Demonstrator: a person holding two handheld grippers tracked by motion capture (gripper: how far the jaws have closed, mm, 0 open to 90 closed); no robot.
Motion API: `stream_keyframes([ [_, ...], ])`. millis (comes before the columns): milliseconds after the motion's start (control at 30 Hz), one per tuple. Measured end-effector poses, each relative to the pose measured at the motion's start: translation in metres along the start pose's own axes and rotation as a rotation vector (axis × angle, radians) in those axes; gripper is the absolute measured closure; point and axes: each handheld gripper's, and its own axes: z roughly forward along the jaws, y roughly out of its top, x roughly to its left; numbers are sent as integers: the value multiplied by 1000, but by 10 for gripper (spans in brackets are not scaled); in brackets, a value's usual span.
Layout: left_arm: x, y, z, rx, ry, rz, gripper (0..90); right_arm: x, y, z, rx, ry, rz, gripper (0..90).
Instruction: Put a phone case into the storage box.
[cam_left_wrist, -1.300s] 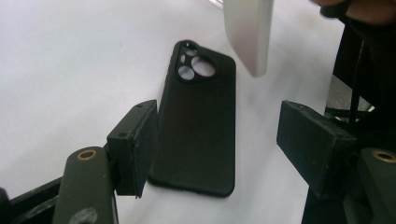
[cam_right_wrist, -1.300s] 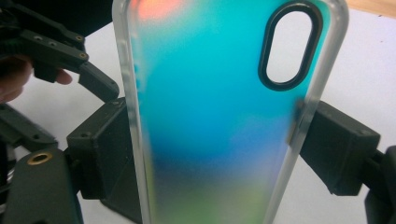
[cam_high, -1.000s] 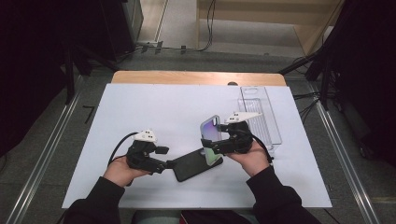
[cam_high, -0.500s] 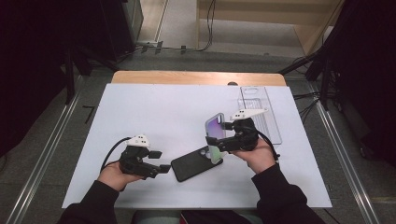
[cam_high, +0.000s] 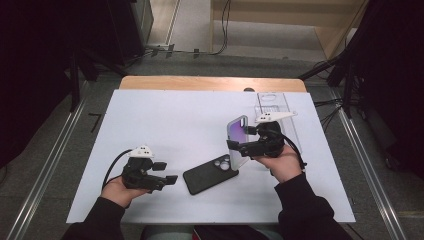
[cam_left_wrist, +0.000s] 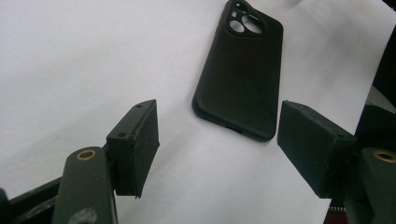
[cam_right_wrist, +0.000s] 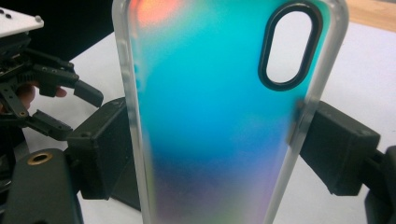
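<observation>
1. Right gripper clamped on an iridescent phone case — held upright, edge-on, just above the table, lens cut-out at the top.
2. Jaws pressing both long edges of the case in the right gripper view, long axis running straight up.
3. Black phone lying flat, back up, directly below and slightly left of the raised case — long axis slanting from near-left to far-right, lenses at the far end.
4. Left gripper open and empty, resting low, level, aimed at the phone's near short end.
5. Clear tray behind the right hand.
</observation>
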Motion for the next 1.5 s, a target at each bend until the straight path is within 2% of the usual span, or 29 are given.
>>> stream_keyframes([
  [167,2,0,0,2,2,-45,289,-3,4,-6,-14,-26,3,148],
  [367,2,-2,0,-6,-2,-31,288,-8,8,-13,-30,-59,11,148],
  [533,2,-3,-1,-25,11,-42,288,-15,11,-19,-52,-92,24,148],
  [667,2,-4,-1,-17,22,-55,288,-23,14,-26,-70,-111,46,148],
  [767,2,-4,-2,-36,0,-81,288,-29,15,-30,-81,-135,55,148],
  [833,1,-3,-3,-41,-1,-87,288,-33,16,-33,-88,-152,61,148],
  [967,2,-4,-3,-21,19,-99,288,-41,18,-35,-93,-171,78,148],
  [1067,2,-5,-3,-9,22,-118,288,-47,20,-36,-92,-202,70,148],
  [1267,1,-6,-6,-12,39,-103,288,-62,20,-43,-112,-254,107,148],
  [1500,2,-7,-7,-11,39,-115,288,-78,16,-49,-133,-320,141,148],
])
